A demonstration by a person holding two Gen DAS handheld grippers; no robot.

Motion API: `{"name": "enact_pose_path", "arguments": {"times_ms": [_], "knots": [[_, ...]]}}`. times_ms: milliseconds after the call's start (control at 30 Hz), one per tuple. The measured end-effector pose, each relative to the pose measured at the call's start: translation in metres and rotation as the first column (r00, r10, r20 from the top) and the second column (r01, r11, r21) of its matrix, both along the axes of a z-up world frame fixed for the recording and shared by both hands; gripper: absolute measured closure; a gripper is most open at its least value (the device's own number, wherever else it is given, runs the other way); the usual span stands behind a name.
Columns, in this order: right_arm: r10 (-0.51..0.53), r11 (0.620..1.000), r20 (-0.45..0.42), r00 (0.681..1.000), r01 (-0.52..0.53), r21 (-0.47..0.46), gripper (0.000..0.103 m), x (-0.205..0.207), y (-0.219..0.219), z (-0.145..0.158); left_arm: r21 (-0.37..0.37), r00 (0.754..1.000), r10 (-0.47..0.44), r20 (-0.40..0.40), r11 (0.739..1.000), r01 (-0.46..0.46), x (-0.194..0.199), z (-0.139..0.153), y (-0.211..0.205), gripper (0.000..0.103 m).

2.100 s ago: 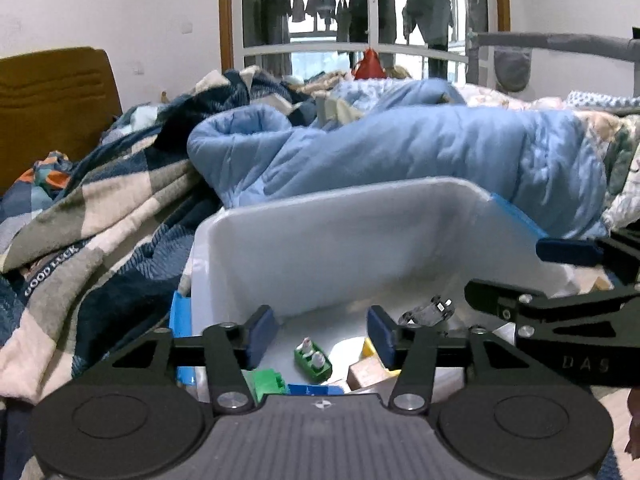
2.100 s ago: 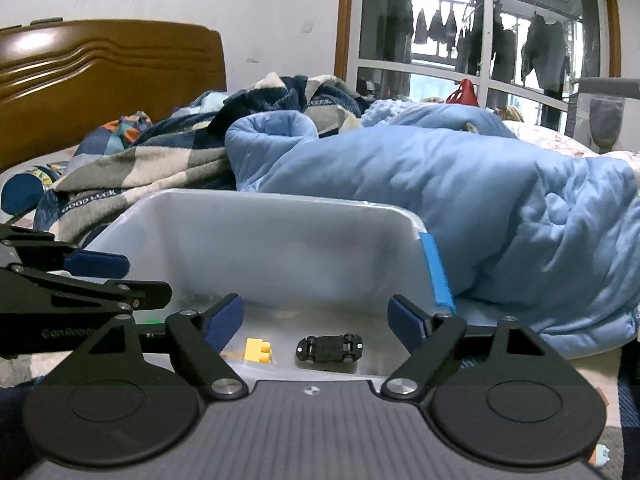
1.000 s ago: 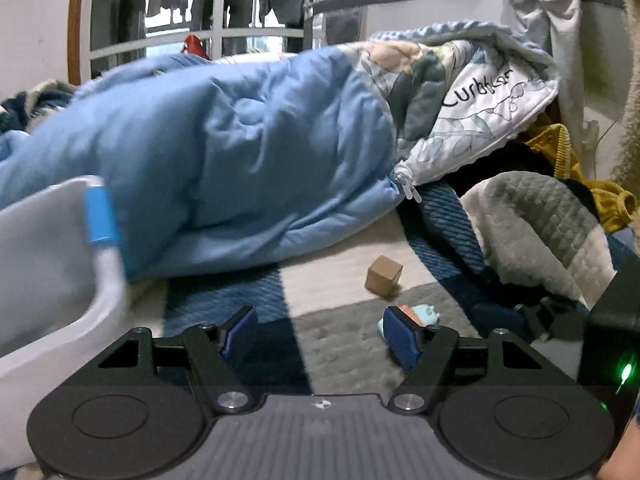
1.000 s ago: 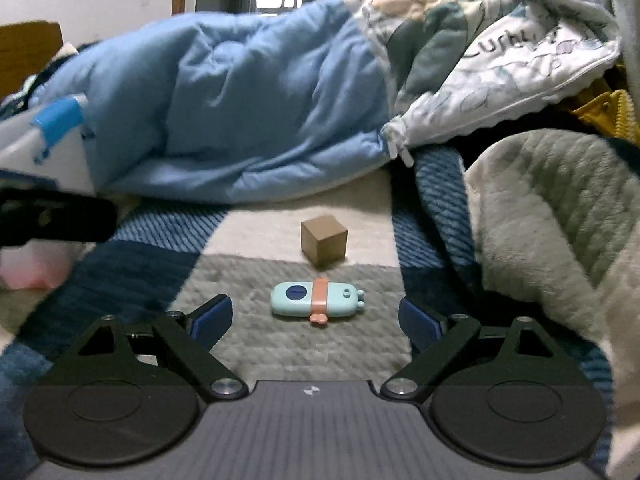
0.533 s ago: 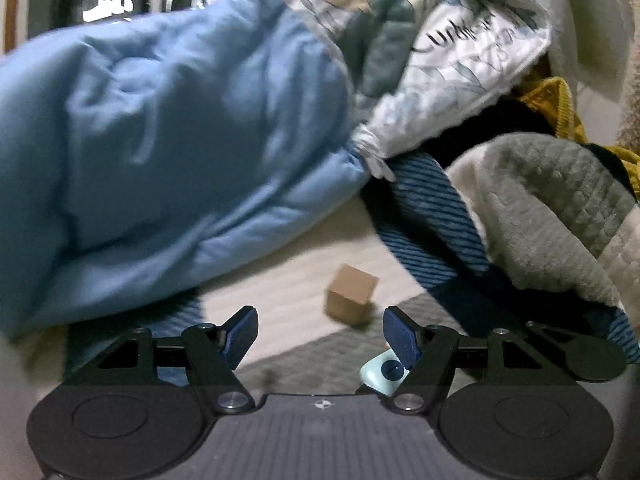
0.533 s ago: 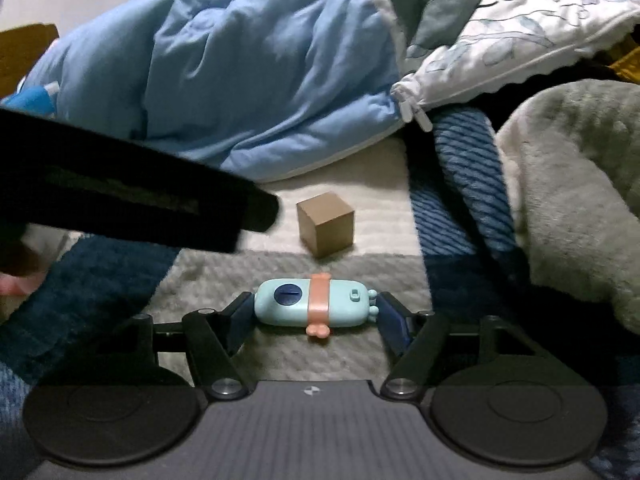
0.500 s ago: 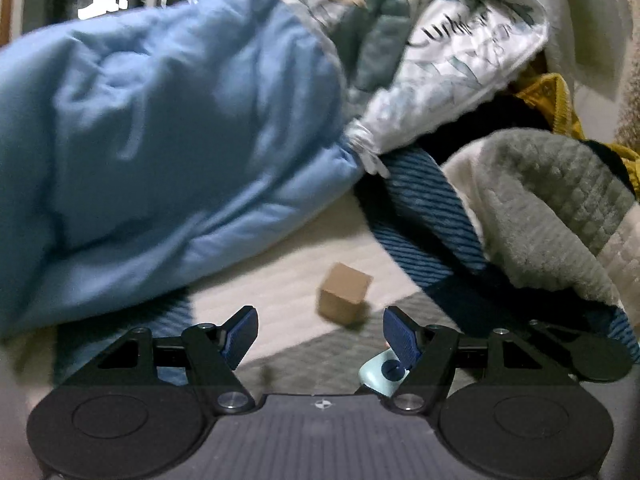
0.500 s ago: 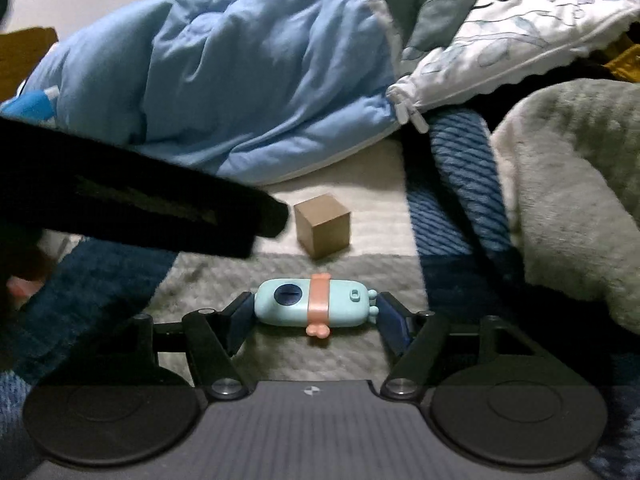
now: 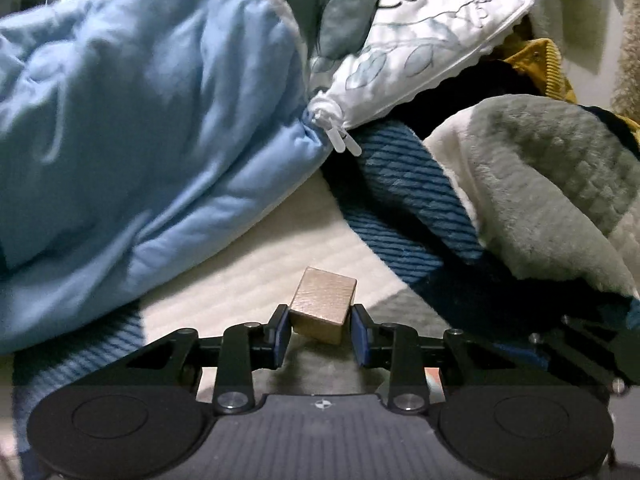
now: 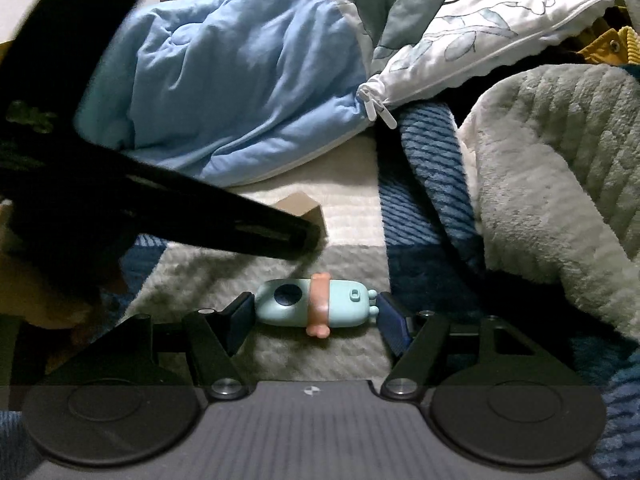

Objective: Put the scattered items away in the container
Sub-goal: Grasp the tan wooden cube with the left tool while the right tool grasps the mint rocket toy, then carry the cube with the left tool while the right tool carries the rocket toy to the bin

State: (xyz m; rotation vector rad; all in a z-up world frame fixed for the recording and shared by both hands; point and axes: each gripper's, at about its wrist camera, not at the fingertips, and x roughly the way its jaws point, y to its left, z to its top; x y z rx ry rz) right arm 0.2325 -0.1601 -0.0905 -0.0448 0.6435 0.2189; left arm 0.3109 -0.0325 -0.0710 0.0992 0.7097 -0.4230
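Note:
A small wooden cube (image 9: pixel 322 305) sits on the striped blanket between the pads of my left gripper (image 9: pixel 320 330), which is shut on it. In the right wrist view the cube (image 10: pixel 306 207) is partly hidden behind the left gripper's dark body (image 10: pixel 160 208). A mint-green toy with an orange band (image 10: pixel 316 305) lies on its side between the pads of my right gripper (image 10: pixel 316 322), which is shut on it. The container is out of view.
A light blue duvet (image 9: pixel 140 128) is heaped at the back left. A white printed pillow (image 9: pixel 420 40) lies behind. A grey-and-cream fleece blanket (image 9: pixel 540 184) is piled on the right. The blue-and-cream striped bed blanket (image 10: pixel 420 184) lies underneath.
Both grippers moved from the container to the toys on the blanket. The left gripper closed on the wooden cube. The right gripper closed on the mint-green toy.

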Motion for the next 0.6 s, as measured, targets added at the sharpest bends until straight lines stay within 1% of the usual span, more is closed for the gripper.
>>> {"name": "enact_pose_path", "arguments": {"times_ms": [100, 300, 500, 600], "knots": [[-0.007, 1.000, 0.001, 1.000, 0.007, -0.003, 0.034, -0.005, -0.002, 0.006, -0.013, 1.000, 0.022, 0.006, 1.000, -0.022, -0.017, 0.010, 0.008, 0.067], [-0.009, 1.000, 0.012, 1.000, 0.009, -0.012, 0.034, -0.027, 0.004, 0.019, -0.025, 0.997, 0.066, 0.045, 0.998, -0.065, -0.059, 0.040, 0.024, 0.067], [0.020, 0.999, 0.050, 0.999, -0.019, -0.027, 0.034, -0.053, 0.021, 0.043, -0.043, 0.990, 0.114, 0.083, 0.993, -0.111, -0.107, 0.066, 0.051, 0.067], [0.044, 0.999, 0.070, 0.997, -0.041, -0.036, 0.034, -0.065, 0.031, 0.055, -0.033, 0.984, 0.148, 0.098, 0.989, -0.145, -0.129, 0.075, 0.065, 0.067]]}}
